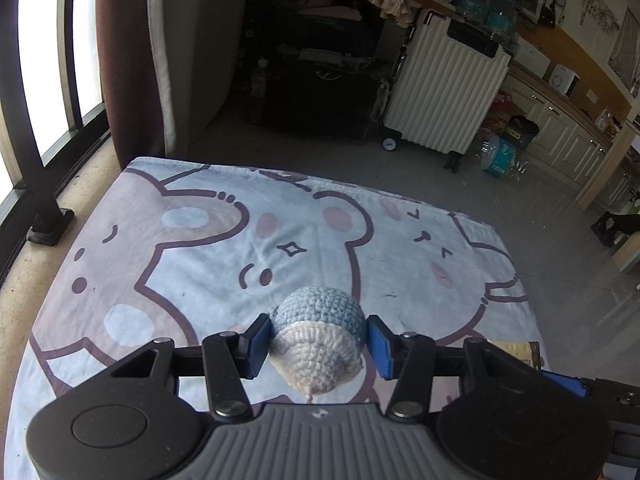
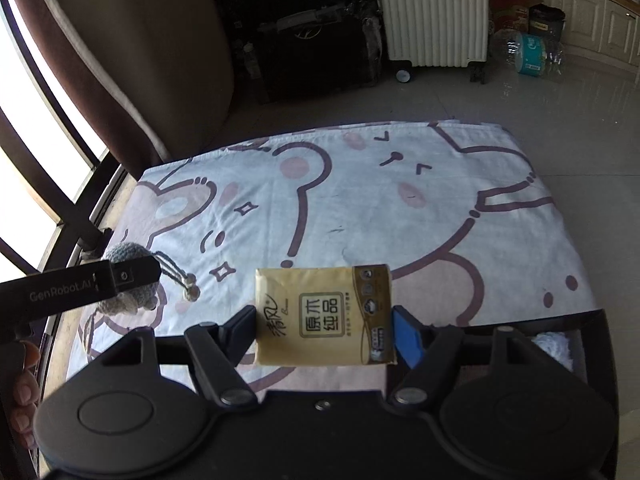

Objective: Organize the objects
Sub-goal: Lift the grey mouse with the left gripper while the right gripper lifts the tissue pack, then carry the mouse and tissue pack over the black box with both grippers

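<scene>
My left gripper (image 1: 318,344) is shut on a crocheted blue and cream toy (image 1: 318,334) and holds it above the cartoon bear blanket (image 1: 200,248). The toy (image 2: 128,254) also shows in the right wrist view at the left, with its cord and tassel (image 2: 180,276) hanging free. My right gripper (image 2: 324,334) is shut on a yellow tissue pack (image 2: 324,314) with printed Chinese characters, held above the blanket (image 2: 400,208). An edge of the pack (image 1: 520,352) shows in the left wrist view at the right.
A black bin or tray (image 2: 568,344) with something white inside sits at the right, near my right gripper. A cream ribbed suitcase (image 1: 444,92), dark bags (image 1: 316,80) and a water-bottle pack (image 1: 500,156) stand on the floor beyond the blanket. A window railing (image 1: 40,160) runs on the left.
</scene>
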`<state>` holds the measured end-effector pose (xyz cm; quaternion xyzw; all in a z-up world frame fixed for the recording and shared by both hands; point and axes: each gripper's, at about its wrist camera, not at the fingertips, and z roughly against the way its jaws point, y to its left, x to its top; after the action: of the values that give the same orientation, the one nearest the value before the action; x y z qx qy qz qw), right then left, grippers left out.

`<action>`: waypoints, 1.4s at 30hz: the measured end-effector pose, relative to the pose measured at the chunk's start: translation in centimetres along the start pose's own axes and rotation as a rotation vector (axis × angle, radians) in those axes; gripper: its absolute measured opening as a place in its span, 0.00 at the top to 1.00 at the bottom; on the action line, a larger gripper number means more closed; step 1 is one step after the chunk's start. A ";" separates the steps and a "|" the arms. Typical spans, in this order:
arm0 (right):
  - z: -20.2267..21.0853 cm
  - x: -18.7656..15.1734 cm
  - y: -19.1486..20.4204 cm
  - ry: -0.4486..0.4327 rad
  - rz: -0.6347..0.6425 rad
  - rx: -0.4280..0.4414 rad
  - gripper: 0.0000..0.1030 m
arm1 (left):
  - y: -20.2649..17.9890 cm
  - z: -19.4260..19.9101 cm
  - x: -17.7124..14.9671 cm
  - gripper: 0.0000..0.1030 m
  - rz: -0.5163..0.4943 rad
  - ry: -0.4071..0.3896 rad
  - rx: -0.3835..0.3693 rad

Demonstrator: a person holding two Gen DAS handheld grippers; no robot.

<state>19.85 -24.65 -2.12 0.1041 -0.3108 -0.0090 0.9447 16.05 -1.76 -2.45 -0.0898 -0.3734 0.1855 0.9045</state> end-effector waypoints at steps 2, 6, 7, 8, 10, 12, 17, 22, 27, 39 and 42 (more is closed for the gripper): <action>0.7 0.1 -0.9 -0.015 -0.011 -0.013 0.30 | -1.0 0.2 0.1 0.50 -0.007 -0.006 -0.025; 1.9 0.1 -2.6 -0.033 -0.025 -0.051 0.30 | -2.9 0.3 0.1 0.50 -0.027 -0.010 -0.067; 2.2 0.2 -3.0 -0.036 -0.030 -0.060 0.30 | -3.3 0.3 0.1 0.50 -0.032 -0.009 -0.076; 2.5 0.2 -3.5 -0.040 -0.035 -0.069 0.30 | -3.7 0.3 0.0 0.50 -0.038 -0.008 -0.087; 3.0 0.3 -4.4 -0.050 -0.048 -0.085 0.30 | -4.6 0.2 0.0 0.50 -0.047 -0.006 -0.106; 3.6 0.3 -5.2 -0.058 -0.060 -0.100 0.30 | -5.6 0.1 -0.2 0.50 -0.058 -0.001 -0.133; 4.7 0.2 -6.8 -0.071 -0.083 -0.137 0.30 | -7.7 -0.1 -0.7 0.50 -0.090 0.008 -0.182; 5.6 0.2 -8.1 -0.076 -0.096 -0.167 0.30 | -9.6 -0.3 -1.1 0.50 -0.128 0.027 -0.199; 6.3 0.1 -9.0 -0.077 -0.103 -0.190 0.30 | -10.6 0.0 -1.2 0.50 -0.152 0.042 -0.194; 8.0 -0.3 -10.5 -0.080 -0.109 -0.225 0.30 | -13.6 0.9 -1.9 0.50 -0.212 0.064 -0.216; 7.9 -0.7 -11.1 -0.063 -0.117 -0.233 0.30 | -14.1 0.0 -2.7 0.50 -0.214 0.121 -0.231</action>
<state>15.16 -37.00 1.44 0.0114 -0.3305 -0.1035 0.9380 18.11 -15.75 0.09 -0.1638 -0.3445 0.0383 0.9236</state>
